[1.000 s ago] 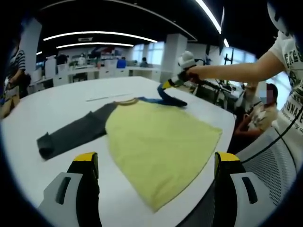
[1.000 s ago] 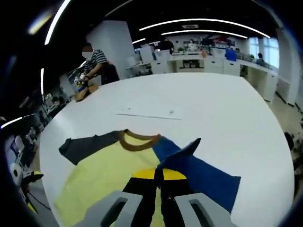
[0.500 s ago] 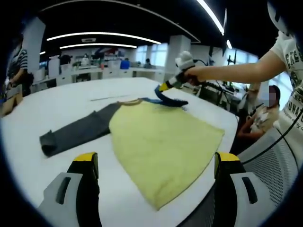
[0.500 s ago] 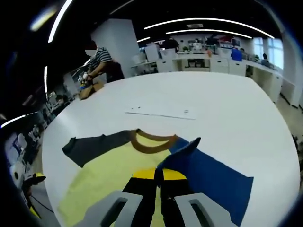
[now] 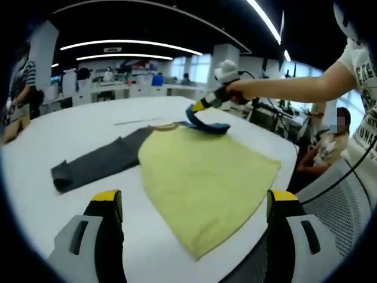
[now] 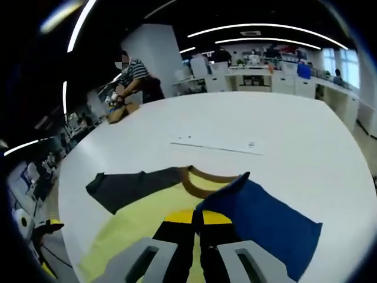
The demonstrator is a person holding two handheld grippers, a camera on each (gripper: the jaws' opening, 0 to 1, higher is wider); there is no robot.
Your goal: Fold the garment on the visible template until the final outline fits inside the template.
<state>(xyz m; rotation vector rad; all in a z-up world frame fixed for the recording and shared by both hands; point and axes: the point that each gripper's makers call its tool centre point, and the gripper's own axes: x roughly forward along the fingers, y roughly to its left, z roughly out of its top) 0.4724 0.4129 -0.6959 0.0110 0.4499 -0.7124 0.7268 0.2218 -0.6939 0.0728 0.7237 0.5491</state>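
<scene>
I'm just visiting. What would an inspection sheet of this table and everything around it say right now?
Surface: white table, large, rounded edge.
Job's things: yellow shirt lying flat; grey sleeve spread out; blue sleeve lifted.
Clutter: thin white strip beyond the collar.
Tools: right tool shut on blue sleeve; left tool open, holding nothing.
Cables: black cable by the person's shirt.
Surroundings: open office, desks, people, ceiling lights.
</scene>
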